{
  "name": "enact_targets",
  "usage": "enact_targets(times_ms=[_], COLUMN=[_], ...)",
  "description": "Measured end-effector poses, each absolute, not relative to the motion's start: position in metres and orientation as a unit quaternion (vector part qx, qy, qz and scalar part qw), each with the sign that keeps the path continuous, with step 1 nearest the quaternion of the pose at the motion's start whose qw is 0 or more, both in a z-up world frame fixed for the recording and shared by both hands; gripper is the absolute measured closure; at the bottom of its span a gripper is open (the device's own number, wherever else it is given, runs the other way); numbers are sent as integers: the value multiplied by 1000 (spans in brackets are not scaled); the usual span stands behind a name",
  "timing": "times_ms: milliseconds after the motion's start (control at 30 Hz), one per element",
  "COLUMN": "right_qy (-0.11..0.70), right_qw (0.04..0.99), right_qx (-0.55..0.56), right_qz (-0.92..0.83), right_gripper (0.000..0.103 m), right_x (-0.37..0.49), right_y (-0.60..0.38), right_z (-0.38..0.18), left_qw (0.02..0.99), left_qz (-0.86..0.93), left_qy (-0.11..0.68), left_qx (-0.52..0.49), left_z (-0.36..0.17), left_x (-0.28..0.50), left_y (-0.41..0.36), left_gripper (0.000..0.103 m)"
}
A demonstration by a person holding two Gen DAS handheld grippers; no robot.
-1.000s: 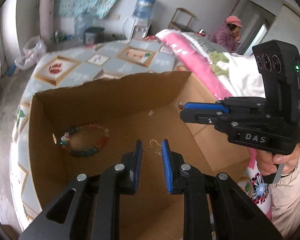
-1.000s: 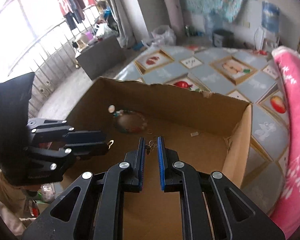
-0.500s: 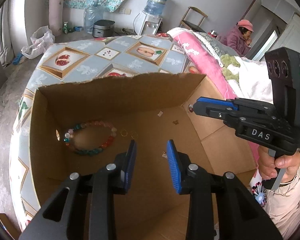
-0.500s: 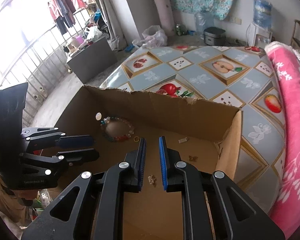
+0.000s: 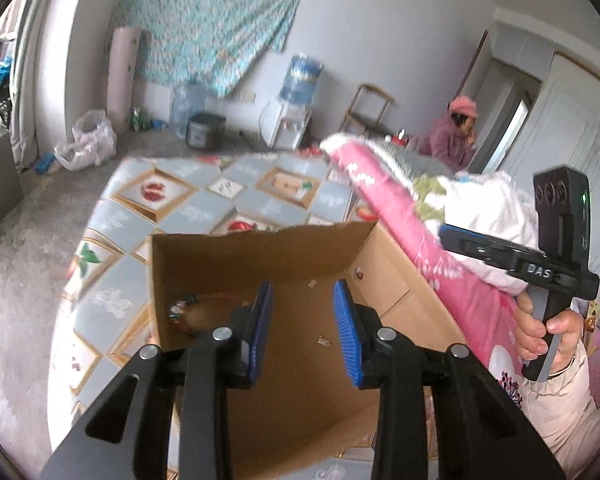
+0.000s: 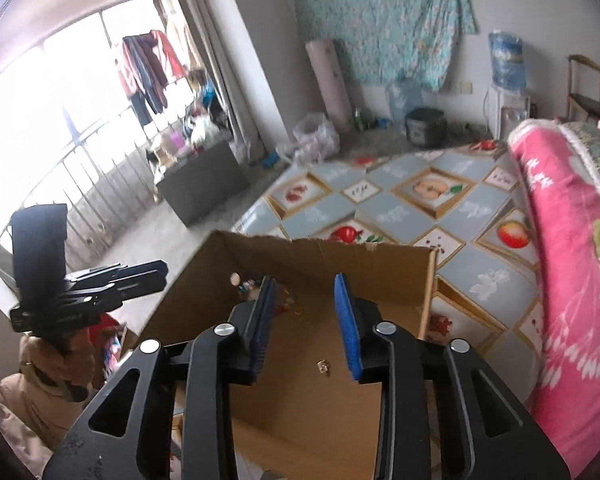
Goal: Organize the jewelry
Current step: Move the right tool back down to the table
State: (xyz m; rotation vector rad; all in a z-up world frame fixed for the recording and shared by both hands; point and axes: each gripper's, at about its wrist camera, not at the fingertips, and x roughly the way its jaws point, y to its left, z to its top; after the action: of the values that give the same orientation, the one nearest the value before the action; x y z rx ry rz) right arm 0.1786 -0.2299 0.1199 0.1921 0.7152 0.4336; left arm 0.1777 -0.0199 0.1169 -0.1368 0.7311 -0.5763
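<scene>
**Both grippers held above the cardboard box, nothing between the pads**

The left gripper [image 5: 302, 330] hangs over an open cardboard box [image 5: 260, 252] that sits on a bed cover printed with fruit tiles [image 5: 188, 208]. Its blue pads stand apart and hold nothing; the brown floor of the box shows through the gap. The right gripper [image 6: 304, 322] is above the same box, and its jaws are opening, with only the box floor visible between them. In the left wrist view the right gripper also appears off to the right, gripped by a hand [image 5: 548, 332] in a beige sleeve.

The jewelry lies inside the box. A beaded bracelet [image 5: 204, 312] of mixed colours rests on the floor at the box's left wall, partly hidden behind the left gripper's finger. A small gold earring [image 5: 323, 341] lies loose on the floor nearer the middle, well apart from the bracelet; the right wrist view shows it too [image 6: 323, 366], below and between the spread pads but not touched by them.

A pink blanket [image 5: 400, 216] is heaped beside the box's right wall. A person in a pink hat [image 5: 460, 132] sits in the background.
</scene>
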Motion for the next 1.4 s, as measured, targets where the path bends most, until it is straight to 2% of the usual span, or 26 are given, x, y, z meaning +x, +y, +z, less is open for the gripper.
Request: enact_targets(times_ms=[200, 400, 600, 767, 900, 933, 1000, 1033, 1133, 1400], right_qy=[291, 308, 384, 444, 477, 482, 486, 486, 492, 497], right_qw=[924, 913, 879, 865, 863, 863, 863, 863, 861, 859], right_qx=[125, 151, 206, 182, 135, 124, 113, 111, 105, 96], right_qz=[214, 219, 195, 146, 97, 88, 78, 76, 75, 75], right_gripper=[59, 58, 58, 58, 58, 57, 42, 41, 41, 41], right_x=[111, 54, 49, 66, 80, 83, 87, 88, 93, 93], right_y=[-250, -242, -222, -198, -183, -179, -174, -173, -169, -164], right_z=[128, 86, 22, -9, -26, -28, -32, -33, -34, -36], left_qw=[920, 922, 902, 882, 851, 846, 842, 843, 846, 840], left_qz=[-256, -244, -244, -199, -187, -185, -179, -176, -172, -151], left_qy=[287, 294, 352, 427, 489, 497, 505, 504, 499, 516], left_qx=[-73, -70, -63, 33, 50, 50, 55, 62, 78, 77], left_z=[124, 102, 54, 3, -34, -39, -43, -43, -43, -47], left_x=[118, 68, 61, 70, 80, 82, 85, 85, 88, 96], left_y=[32, 62, 39, -10, -25, -27, -31, -34, -38, -41], left_gripper=[72, 72, 69, 68, 67, 62, 49, 42, 32, 29])
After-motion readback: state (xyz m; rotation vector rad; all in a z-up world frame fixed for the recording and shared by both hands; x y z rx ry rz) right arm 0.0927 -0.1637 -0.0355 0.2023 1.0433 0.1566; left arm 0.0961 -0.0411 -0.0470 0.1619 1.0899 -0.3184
